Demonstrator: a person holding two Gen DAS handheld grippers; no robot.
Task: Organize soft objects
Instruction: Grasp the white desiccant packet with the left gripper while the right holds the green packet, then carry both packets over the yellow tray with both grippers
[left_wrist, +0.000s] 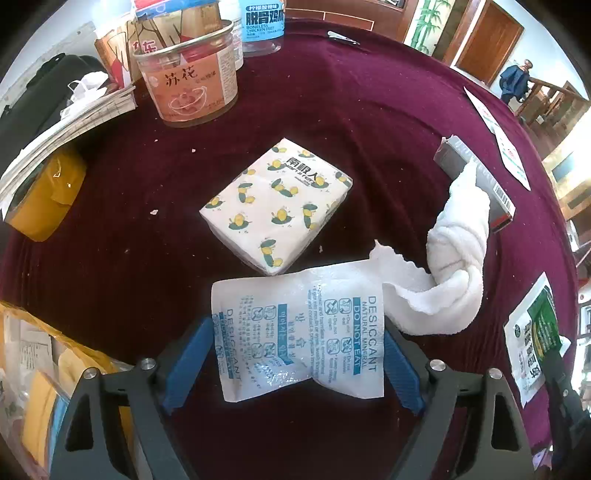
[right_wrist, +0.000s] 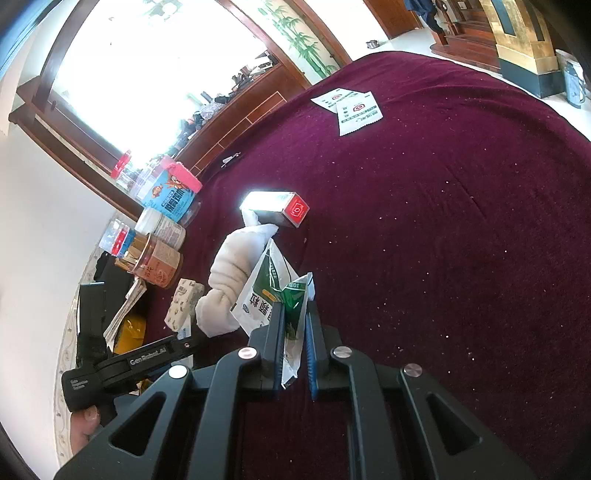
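A white desiccant pouch (left_wrist: 299, 332) lies on the maroon tablecloth (left_wrist: 147, 229) between the blue fingers of my left gripper (left_wrist: 297, 332), which stands wide around it without squeezing. Beyond it lies a tissue pack (left_wrist: 277, 205) printed with lemons. A knotted white towel (left_wrist: 447, 273) lies to the right, against the pouch's corner. My right gripper (right_wrist: 295, 317) is shut on a green and white sachet (right_wrist: 273, 295) and holds it above the cloth. The towel (right_wrist: 229, 273) and tissue pack (right_wrist: 183, 301) also show in the right wrist view, left of the sachet.
An open orange-labelled jar (left_wrist: 190, 79) and a blue-labelled jar (left_wrist: 262, 26) stand at the back left. A grey box (left_wrist: 476, 177) lies behind the towel. Two flat sachets (right_wrist: 349, 109) lie far on the cloth. Papers and a yellow package (left_wrist: 48, 192) sit at left.
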